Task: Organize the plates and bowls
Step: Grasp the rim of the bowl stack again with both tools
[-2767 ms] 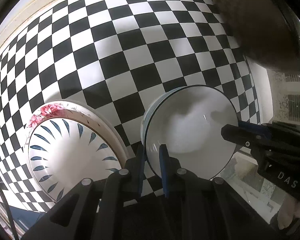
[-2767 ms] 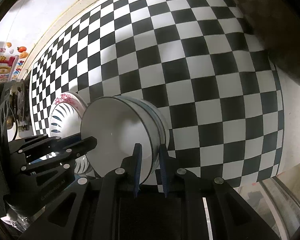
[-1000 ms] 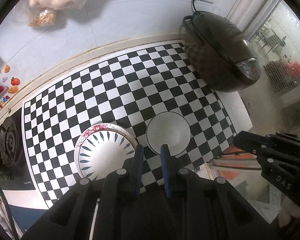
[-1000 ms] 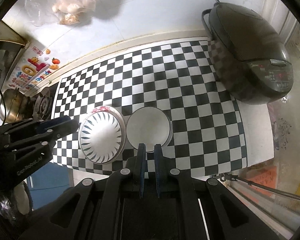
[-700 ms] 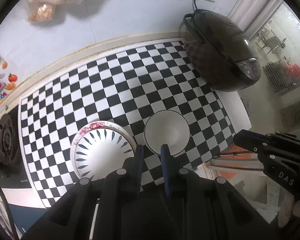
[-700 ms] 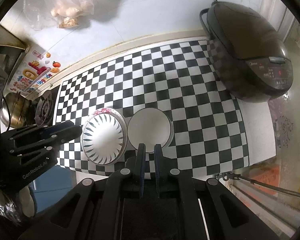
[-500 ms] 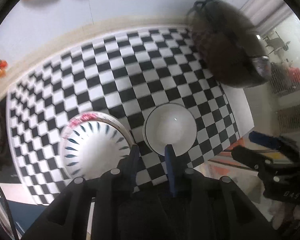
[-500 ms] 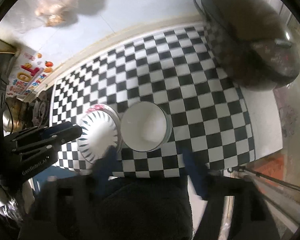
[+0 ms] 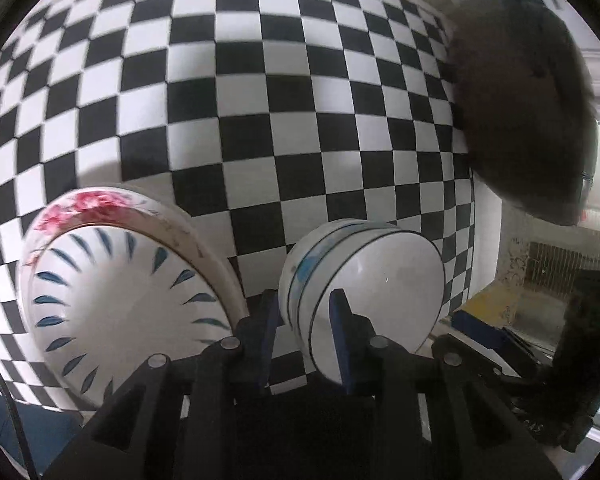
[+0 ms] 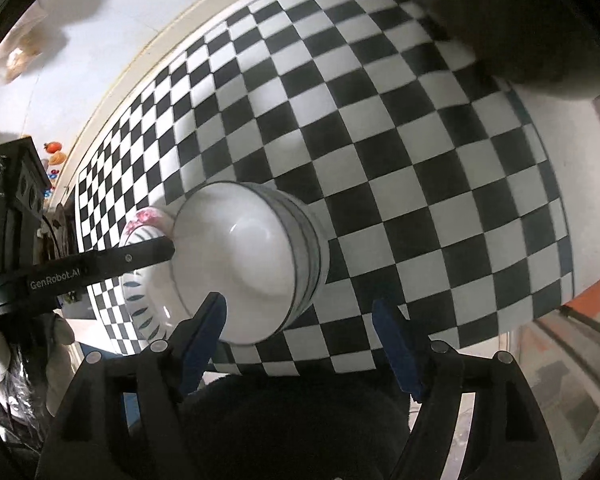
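The left gripper (image 9: 302, 330) straddled the white bowl's (image 9: 374, 284) rim, grip uncertain; the right gripper's (image 10: 300, 334) fingers were spreading, empty, near the tabletop's (image 10: 440, 184) front edge.

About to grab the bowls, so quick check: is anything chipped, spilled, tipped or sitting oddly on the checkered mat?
Nothing stands out. The white bowl stack and the blue-petal plates sit nested and level on the checkered mat, side by side near its front edge. No chips or spills are visible, though the frames are blurred. The dark cooker stands at the mat's right.
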Demonstrator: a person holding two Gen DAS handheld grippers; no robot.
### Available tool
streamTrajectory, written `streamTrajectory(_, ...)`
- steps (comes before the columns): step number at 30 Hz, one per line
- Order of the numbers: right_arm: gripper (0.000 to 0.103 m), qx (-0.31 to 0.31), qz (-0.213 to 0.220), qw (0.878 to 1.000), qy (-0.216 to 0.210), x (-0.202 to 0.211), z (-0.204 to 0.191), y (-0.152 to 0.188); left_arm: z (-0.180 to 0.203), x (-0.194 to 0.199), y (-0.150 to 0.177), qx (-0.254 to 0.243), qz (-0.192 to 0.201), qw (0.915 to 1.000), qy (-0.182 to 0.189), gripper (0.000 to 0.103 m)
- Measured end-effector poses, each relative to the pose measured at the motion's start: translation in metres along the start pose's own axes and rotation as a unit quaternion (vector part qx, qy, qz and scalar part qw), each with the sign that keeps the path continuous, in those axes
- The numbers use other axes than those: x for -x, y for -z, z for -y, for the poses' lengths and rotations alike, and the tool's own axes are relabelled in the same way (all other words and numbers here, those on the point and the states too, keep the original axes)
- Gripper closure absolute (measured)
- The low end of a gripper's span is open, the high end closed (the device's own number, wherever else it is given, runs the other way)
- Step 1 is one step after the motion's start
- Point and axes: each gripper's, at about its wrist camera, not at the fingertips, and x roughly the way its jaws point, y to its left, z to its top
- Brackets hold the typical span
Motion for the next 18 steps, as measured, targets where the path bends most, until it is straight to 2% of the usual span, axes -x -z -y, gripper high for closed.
streamTrajectory(7,0.025,-0.016,-0.022,0.999,-0.022,-0.035,0.006,-0.017,-0.005,-0.025,-0.014,0.007,-0.035,0.999,0.027,0.079)
streamTrajectory(11,0.025,-0.014,-0.036,0.999,-0.03,-0.054,0.004,-0.024,-0.005,-0.034,-0.02,0.006,-0.043,0.9987,0.025,0.072)
streamTrajectory(18,0.025,-0.022,-0.065,0.996,-0.049,-0.087,0.006,-0.028,-0.009,-0.052,-0.029,0.006,-0.068,0.9973,0.027,0.071)
